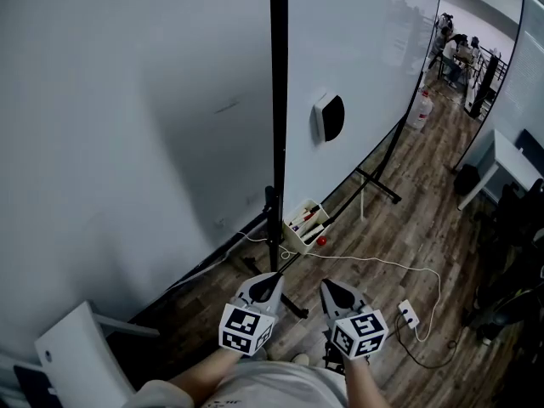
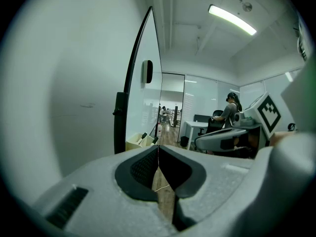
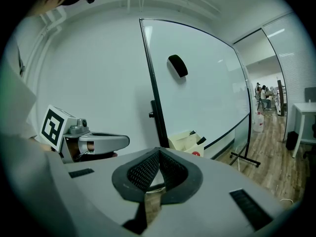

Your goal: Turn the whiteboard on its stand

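Observation:
The big whiteboard [image 1: 357, 58] stands on a black-framed stand, its upright post [image 1: 278, 126] straight ahead of me. A black-and-white eraser [image 1: 328, 116] clings to the board, and a cream marker box [image 1: 306, 225] hangs at its lower corner. Both grippers hover low, a little short of the post. The left gripper [image 1: 265, 286] is shut and holds nothing. So is the right gripper [image 1: 338, 294], beside it. In the left gripper view the shut left gripper [image 2: 158, 147] points just right of the post [image 2: 120, 127]. The right gripper [image 3: 159, 151] faces the board [image 3: 207, 83] and box [image 3: 186, 142].
A white chair [image 1: 72, 347] stands at the lower left by the wall. A cable and power strip [image 1: 409, 314] lie on the wooden floor to the right. The stand's foot [image 1: 378, 185], a white table [image 1: 510, 164] and a water bottle [image 1: 421, 109] are farther off.

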`<state>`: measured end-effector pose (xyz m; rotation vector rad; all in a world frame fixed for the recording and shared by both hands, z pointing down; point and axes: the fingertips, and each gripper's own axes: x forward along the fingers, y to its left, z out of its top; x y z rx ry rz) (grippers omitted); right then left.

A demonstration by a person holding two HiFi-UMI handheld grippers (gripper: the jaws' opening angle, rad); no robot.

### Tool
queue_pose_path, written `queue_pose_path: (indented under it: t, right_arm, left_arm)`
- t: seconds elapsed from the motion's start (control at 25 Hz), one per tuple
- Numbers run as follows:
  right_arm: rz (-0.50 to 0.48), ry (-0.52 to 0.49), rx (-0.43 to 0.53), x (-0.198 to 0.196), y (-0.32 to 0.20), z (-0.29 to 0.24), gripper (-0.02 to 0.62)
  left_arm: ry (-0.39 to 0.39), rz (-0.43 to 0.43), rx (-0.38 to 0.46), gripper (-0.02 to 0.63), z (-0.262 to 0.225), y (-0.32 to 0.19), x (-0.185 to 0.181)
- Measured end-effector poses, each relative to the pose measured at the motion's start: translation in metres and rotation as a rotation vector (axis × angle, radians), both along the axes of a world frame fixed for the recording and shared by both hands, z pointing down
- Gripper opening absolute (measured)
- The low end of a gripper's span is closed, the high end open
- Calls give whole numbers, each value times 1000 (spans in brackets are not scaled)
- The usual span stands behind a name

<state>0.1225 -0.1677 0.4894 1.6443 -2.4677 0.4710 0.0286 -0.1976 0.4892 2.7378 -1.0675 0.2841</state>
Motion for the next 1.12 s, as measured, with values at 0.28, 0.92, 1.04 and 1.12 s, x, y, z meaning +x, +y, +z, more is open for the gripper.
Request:
queue_pose_path:
  t: [0.28,0.92,1.04,1.12]
  right_arm:
    - [1,2,1,5,-23,0,-5]
    - [-1,-8,-25,4,-54,7,-5]
    - [7,-13,-35,5,-57,10,-5]
    - [14,-16,-47,5,-55,13,-5]
  left_arm:
    - [-3,-38,-5,11,0,-34,-5]
    - [-52,-76,-17,104,9,-111,-7]
    - [-57,-87,-10,170,10,-130,-7]
    - [-56,-88,-12,200,11,-141,-7]
